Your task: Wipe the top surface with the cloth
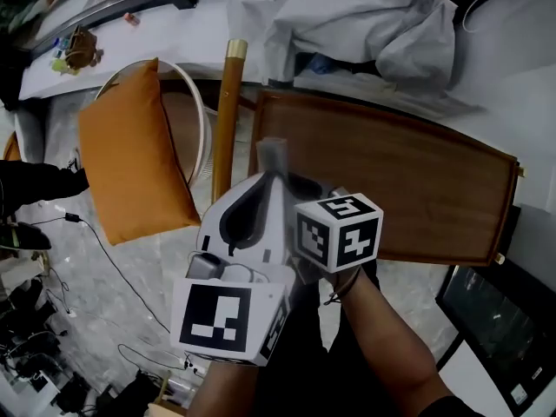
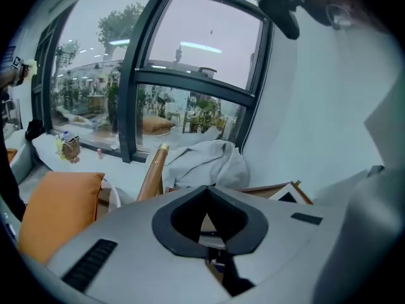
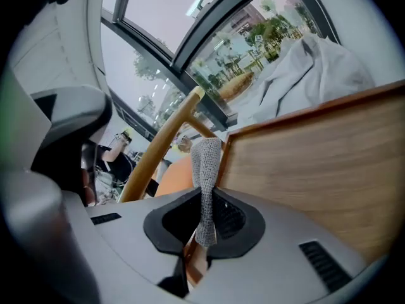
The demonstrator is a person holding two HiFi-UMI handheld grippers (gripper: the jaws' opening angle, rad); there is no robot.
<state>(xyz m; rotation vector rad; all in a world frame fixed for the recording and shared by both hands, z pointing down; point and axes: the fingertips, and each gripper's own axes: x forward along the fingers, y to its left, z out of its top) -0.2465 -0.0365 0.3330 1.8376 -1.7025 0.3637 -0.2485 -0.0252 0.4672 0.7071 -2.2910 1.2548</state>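
- The right gripper (image 3: 204, 217) had its jaws closed on a narrow grey woven cloth (image 3: 206, 166). The strip stood up between the black pads with its free end pointing out past the tips.
- The left gripper (image 2: 207, 220) had its jaws drawn together with nothing between them. Only a small sliver of background showed through the pads.
- In the head view both tools sat close together at lower centre, their marker cubes side by side. In my judgement the left one was only alongside and had no part in the hold.
- The brown rectangular wooden top with a raised rim (image 1: 417, 189) filled the centre right of the head view and appeared bare. The cloth's end lay over that top's left edge in the picture. No view showed it touching the wood.
- The pinch sat low on the cloth, which left a free length, probably so the fabric rather than the jaws would meet the wood. I judged that wiping had not begun, as the cloth would first have to be lowered onto the top.
- An orange rectangular cushion (image 1: 135, 159) lay at the left, well apart from the top.
- A crumpled pale grey sheet (image 1: 347, 16) lay beyond the top's far edge.
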